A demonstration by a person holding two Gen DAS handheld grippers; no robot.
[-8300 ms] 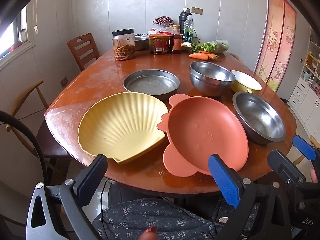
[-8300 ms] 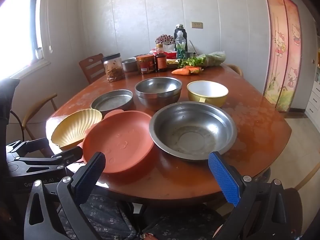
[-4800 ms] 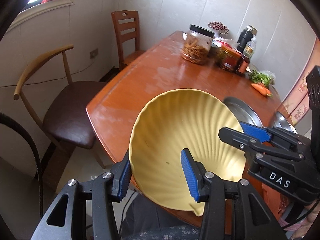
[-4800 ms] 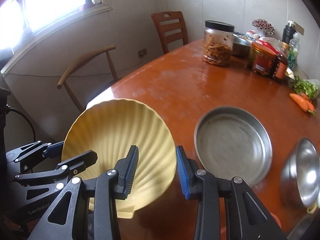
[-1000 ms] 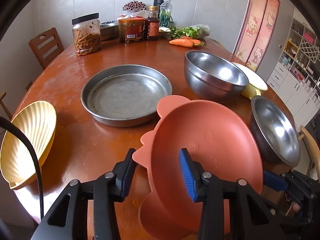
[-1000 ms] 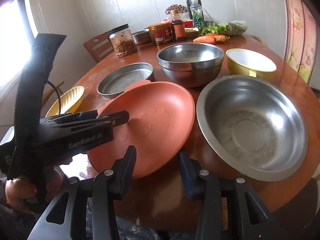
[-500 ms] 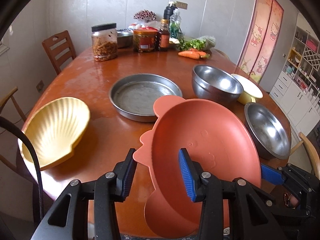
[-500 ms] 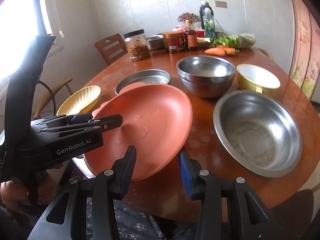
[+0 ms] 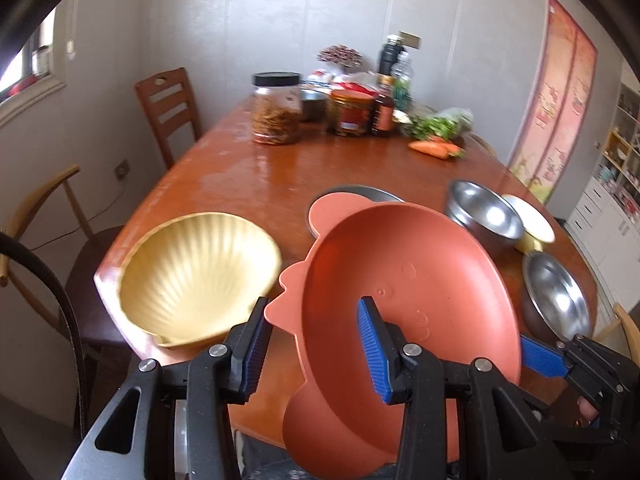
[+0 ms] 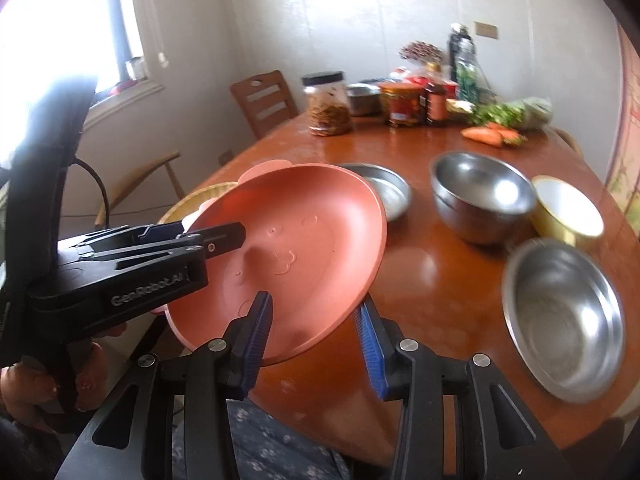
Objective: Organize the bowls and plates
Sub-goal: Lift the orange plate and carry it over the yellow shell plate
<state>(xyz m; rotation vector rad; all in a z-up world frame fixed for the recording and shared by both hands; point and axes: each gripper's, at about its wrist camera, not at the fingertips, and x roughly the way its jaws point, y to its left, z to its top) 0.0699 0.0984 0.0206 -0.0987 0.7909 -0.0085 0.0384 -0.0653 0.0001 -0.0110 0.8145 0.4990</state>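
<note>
Both grippers hold the orange animal-shaped plate tilted above the table's near edge. My left gripper is shut on its left rim; my right gripper is shut on its near rim, and the plate fills the right wrist view. The yellow shell-shaped plate lies on the table's near left corner, just left of the orange plate; only its rim shows in the right wrist view. The right gripper's blue finger shows at the plate's right edge.
A flat steel pan, a deep steel bowl, a yellow bowl and a wide steel bowl stand on the brown table. Jars, bottles, greens and carrots crowd the far end. Wooden chairs stand on the left.
Both grippers have carried the orange plate up and leftward, toward the yellow shell plate. The steel pan is now mostly hidden behind it.
</note>
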